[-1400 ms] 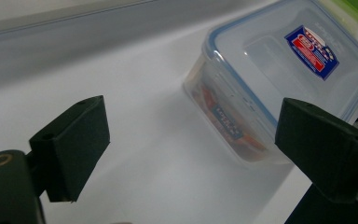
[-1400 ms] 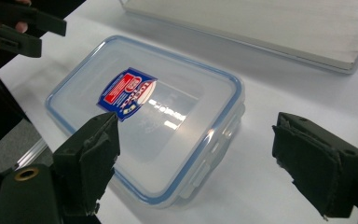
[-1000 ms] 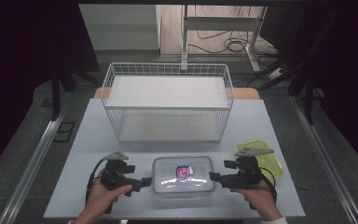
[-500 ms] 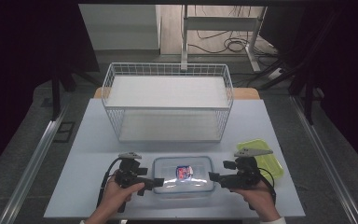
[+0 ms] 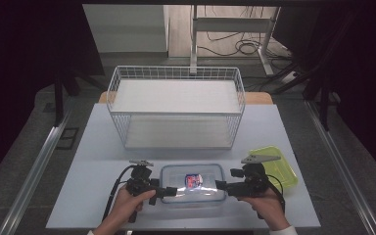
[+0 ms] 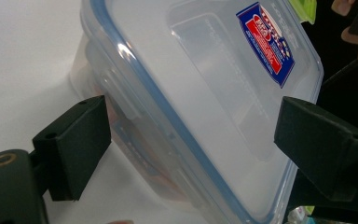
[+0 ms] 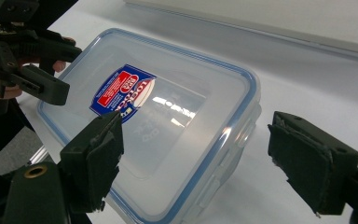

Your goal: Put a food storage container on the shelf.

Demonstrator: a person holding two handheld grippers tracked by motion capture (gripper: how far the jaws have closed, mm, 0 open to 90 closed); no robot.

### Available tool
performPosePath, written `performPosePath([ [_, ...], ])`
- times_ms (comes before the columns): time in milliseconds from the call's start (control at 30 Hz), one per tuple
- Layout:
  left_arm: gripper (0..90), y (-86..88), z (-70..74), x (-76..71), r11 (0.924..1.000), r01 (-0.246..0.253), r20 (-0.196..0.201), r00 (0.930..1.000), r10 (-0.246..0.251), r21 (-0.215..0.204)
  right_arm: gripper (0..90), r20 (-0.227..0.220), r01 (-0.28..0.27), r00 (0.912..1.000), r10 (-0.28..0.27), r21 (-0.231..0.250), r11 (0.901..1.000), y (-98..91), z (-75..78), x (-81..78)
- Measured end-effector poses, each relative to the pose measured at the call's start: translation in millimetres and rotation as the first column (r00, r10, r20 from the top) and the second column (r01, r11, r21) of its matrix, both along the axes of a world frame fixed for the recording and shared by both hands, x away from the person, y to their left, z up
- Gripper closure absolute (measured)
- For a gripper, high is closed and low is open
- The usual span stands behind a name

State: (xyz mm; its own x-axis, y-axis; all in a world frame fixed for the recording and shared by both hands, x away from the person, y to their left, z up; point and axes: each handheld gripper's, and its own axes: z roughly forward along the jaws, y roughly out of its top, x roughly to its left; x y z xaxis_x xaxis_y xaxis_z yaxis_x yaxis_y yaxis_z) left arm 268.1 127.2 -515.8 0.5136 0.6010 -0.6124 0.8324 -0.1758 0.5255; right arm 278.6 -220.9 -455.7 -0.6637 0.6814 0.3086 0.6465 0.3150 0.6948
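Your left gripper [image 5: 172,191] jaws wide, just been closing around the clear box [image 5: 193,182] end, not pressing, your right gripper [image 5: 221,186] wide open at the other end, box on the table [image 5: 98,161].

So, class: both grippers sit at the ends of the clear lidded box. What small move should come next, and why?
Probably close the left gripper on its end of the clear box. Its jaws straddle that end and have just begun closing, without pressing yet. The right gripper also stands open around the opposite end.

tools [image 5: 169,191]: black, blocky jaws | brass screw | black cables
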Motion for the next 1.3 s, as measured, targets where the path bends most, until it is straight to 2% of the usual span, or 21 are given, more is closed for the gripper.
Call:
performPosePath([
  [100, 14.7, 2.7, 1.4, -0.1, 1.0000, -0.007, 0.013, 0.9999, 0.007, -0.003, 18.2, -0.025, 0.021, 0.9995, -0.021, -0.009, 0.9997, 0.3, -2.9, 2.6],
  [167, 18.2, 4.0, 2.7, -0.9, 0.9999, -0.016, 0.024, 0.9996, 0.016, -0.003, 18.6, -0.054, 0.035, 0.9979, -0.035, -0.012, 0.9993, 1.6, -6.9, 4.9],
  [300, 19.6, 4.1, 3.2, -1.9, 0.9998, -0.021, 0.021, 0.9996, 0.021, -0.006, 18.9, -0.115, 0.049, 0.9920, -0.051, -0.021, 0.9986, 4.3, -14.5, 8.1],
  [567, 23.8, 5.3, 5.9, -4.6, 0.9997, -0.025, 0.029, 0.9993, 0.025, 0.003, 18.0, -0.174, 0.053, 0.9831, -0.056, -0.021, 0.9984, 7.6, -25.0, 13.4],
  [767, 25.0, 6.4, 5.9, -4.1, 0.9997, -0.026, 0.023, 0.9994, 0.026, -0.001, 18.3, -0.209, 0.039, 0.9772, -0.038, 0.002, 0.9992, 9.2, -27.4, 15.8],
  [1000, 25.3, 6.2, 6.2, -5.3, 0.9996, -0.027, 0.029, 0.9992, 0.027, 0.001, 21.6, -0.288, 0.033, 0.9576, -0.014, 0.062, 0.9975, 7.1, -32.6, 19.6],
  [1300, 25.3, 6.1, 6.1, -5.0, 0.9997, -0.026, 0.031, 0.9992, 0.026, 0.001, 22.7, -0.323, 0.045, 0.9464, -0.012, 0.094, 0.9946, 6.5, -36.5, 21.6],
])
